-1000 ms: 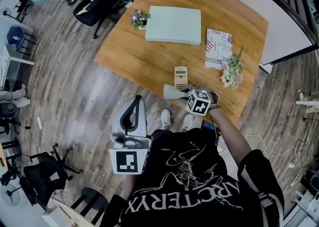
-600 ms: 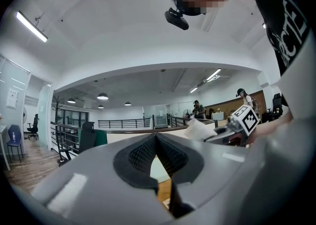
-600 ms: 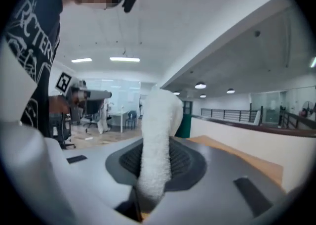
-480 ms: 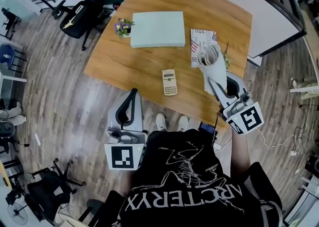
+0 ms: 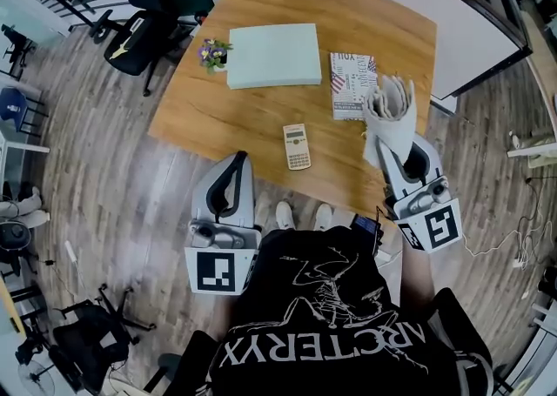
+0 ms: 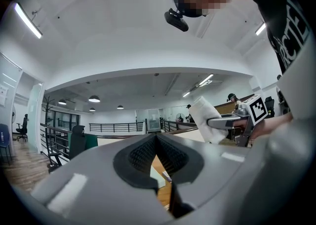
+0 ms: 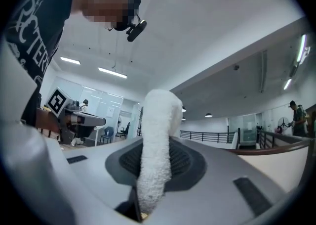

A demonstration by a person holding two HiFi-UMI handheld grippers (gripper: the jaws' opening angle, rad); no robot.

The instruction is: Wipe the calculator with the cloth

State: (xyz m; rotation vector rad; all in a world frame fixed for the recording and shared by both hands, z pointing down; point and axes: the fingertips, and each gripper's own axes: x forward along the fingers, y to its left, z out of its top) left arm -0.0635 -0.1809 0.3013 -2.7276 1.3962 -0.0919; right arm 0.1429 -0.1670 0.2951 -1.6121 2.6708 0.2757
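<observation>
A beige calculator lies flat near the front edge of the wooden table. My right gripper is shut on a white cloth, which it holds in the air over the table's right front corner, well right of the calculator. In the right gripper view the cloth stands up between the jaws. My left gripper hangs just off the table's front edge, left of the calculator, pointing at the table. Its pads meet with nothing between them.
At the back of the table a pale green flat box lies beside a small flower pot. A printed booklet lies to the right, partly behind the cloth. A black office chair stands off the left corner.
The right gripper has lifted the cloth from the table's front edge near the calculator and carried it up and to the right. The left gripper has hardly moved.
</observation>
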